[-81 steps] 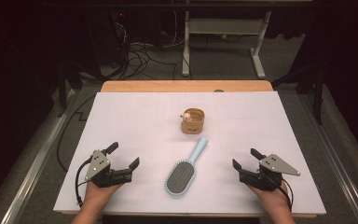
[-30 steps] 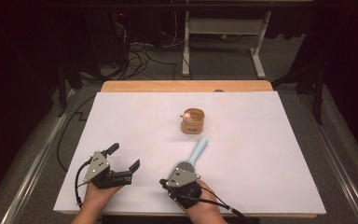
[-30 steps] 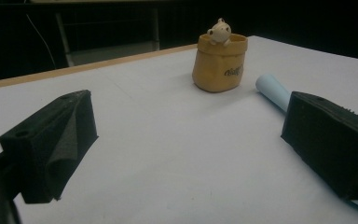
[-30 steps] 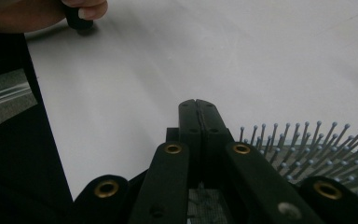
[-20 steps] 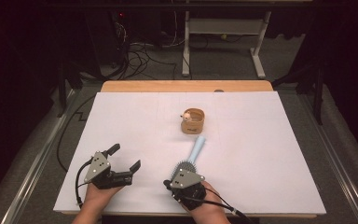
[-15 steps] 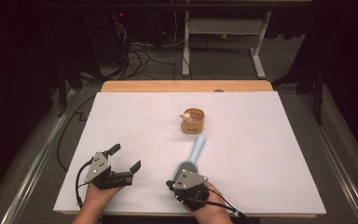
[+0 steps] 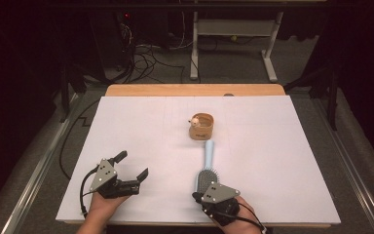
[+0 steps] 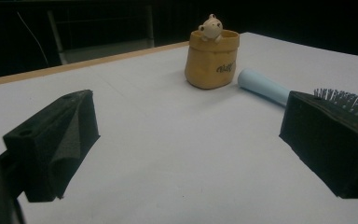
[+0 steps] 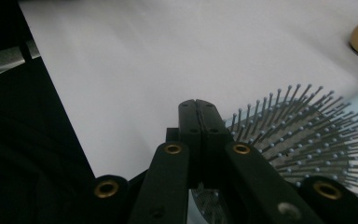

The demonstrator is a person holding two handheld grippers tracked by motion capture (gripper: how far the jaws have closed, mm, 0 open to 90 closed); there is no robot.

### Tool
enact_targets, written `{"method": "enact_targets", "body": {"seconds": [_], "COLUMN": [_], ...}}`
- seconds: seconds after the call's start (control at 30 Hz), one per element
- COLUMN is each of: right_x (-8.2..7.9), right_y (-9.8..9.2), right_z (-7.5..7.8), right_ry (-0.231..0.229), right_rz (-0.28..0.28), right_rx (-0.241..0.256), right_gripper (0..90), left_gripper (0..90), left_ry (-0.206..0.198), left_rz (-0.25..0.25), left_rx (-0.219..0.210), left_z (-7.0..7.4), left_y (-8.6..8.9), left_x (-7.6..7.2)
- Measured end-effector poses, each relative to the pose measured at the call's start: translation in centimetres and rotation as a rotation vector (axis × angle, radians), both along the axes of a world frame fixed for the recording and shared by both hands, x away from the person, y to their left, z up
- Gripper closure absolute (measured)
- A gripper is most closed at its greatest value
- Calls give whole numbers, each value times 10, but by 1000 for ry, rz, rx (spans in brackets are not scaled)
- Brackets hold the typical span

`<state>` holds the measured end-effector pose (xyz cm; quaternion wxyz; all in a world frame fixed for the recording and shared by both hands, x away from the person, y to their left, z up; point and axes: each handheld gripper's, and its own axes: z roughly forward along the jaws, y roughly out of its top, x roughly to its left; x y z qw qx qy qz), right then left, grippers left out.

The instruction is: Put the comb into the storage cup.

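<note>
Hairbrush (image 7: 205, 179) flat near the worktop's (image 7: 126, 126) near edge, handle aimed at a small pouch (image 7: 201, 126) mid-worktop. Right gripper (image 7: 200, 196) pinched together on the brush head's rim; lift apparently not begun. Left gripper (image 7: 131, 165) idle, jaws spread, near-left corner.

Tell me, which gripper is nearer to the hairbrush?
Right. The right gripper is at the hairbrush head's near edge, jaws closed; the left gripper is open, apart to its left.

I see a matt white paper-covered worktop (image 7: 141, 131), smooth pale-blue plastic hairbrush (image 7: 207, 165), glossy ceramic sack-shaped pot (image 7: 202, 126), matt black fingers (image 8: 56, 140).
</note>
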<state>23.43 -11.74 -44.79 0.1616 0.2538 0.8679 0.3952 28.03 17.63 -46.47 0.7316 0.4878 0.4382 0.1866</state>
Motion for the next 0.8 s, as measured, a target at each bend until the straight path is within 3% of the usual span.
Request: {"method": "enact_targets", "body": {"seconds": [0.6, 0.8], "right_x": [-3, -4], "right_y": [-51, -46], "right_z": [4, 2], "right_ry": [3, 13], "right_rz": [-84, -65], "right_rx": [16, 15], "right_gripper": [900, 900], "left_gripper": [53, 53], "left_ry": [8, 2], "left_rz": [-2, -4], "left_rx": [-19, -9], "left_z": [2, 2], "left_y": [-1, -2], "left_x": [-1, 0]}}
